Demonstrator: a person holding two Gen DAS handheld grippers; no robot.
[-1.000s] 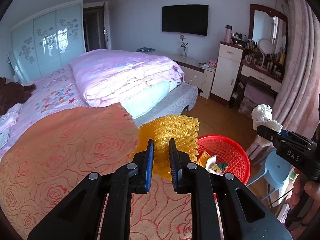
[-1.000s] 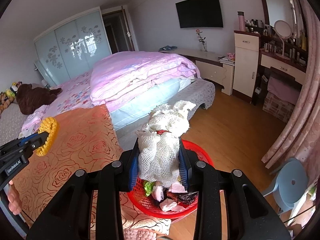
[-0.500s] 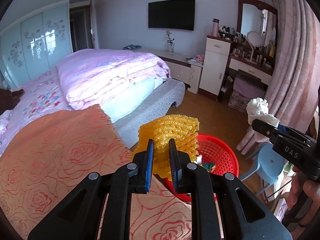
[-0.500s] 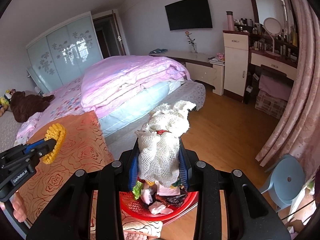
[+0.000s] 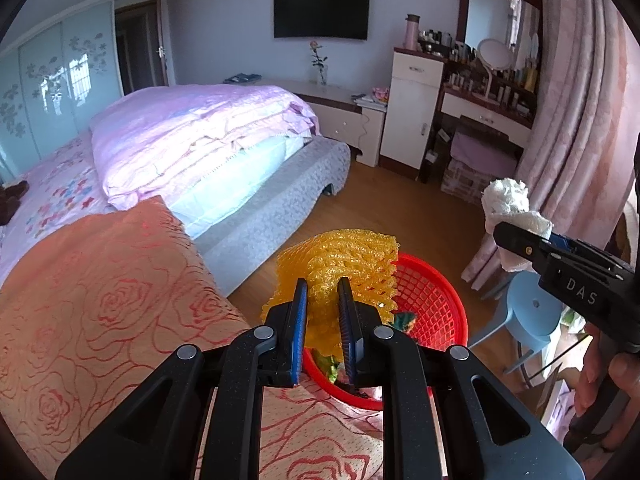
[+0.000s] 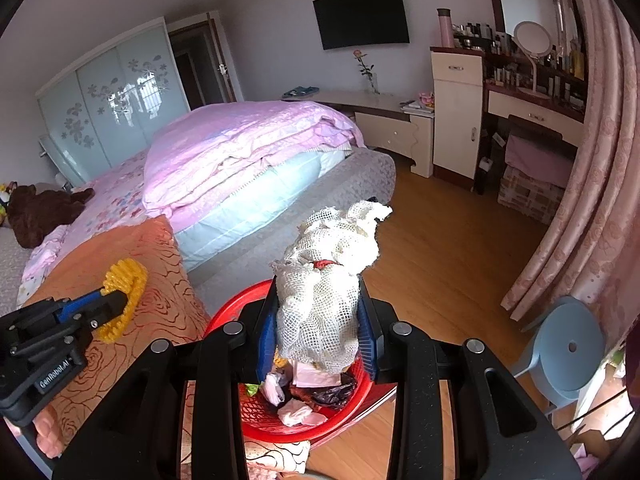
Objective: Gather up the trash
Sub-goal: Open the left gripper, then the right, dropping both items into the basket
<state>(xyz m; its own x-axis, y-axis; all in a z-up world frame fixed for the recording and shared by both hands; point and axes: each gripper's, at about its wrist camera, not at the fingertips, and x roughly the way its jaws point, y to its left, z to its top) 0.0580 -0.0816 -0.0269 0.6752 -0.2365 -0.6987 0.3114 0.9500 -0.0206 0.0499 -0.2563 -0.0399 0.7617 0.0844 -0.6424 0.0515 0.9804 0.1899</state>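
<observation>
- Left gripper [image 5: 323, 292]: clamped on a yellow foam net [image 5: 340, 264]; blue-lined fingers [image 5: 300, 320] pinch its lower part and the net fans out above them.
- Yellow foam net sits above the near rim of the red basket [image 5: 440, 300], over the edge of the orange rose-pattern blanket [image 5: 100, 300].
- Right gripper [image 6: 318, 320]: clamped on a white mesh wad [image 6: 324, 304]. The wad fills the gap between the fingers and rises well above the tips, with a small red fleck near its middle.
- White mesh wad hangs directly over the red basket, which already holds crumpled paper, a dark wrapper, a pink sheet and green scraps.
- In the left wrist view the right gripper enters from the right edge holding the white wad up, beside and above the basket. Readable text on its body: "DAS". The person's hand [image 5: 600, 368] grips its handle.
- In the right wrist view the left gripper enters from the lower left with the yellow net in its tip. Readable text on its body: "GenRobot.AI".
- Basket sits at the corner of the blanket-covered surface, partly overhanging the wooden floor [image 6: 440, 264].
- Surroundings: bed with pink folded quilt [image 5: 192, 132], wall TV [image 5: 322, 8], dresser with mirror and bottles (labels too small to read), blue plastic stool [image 6: 564, 348] near the pink curtain [image 5: 576, 120].
</observation>
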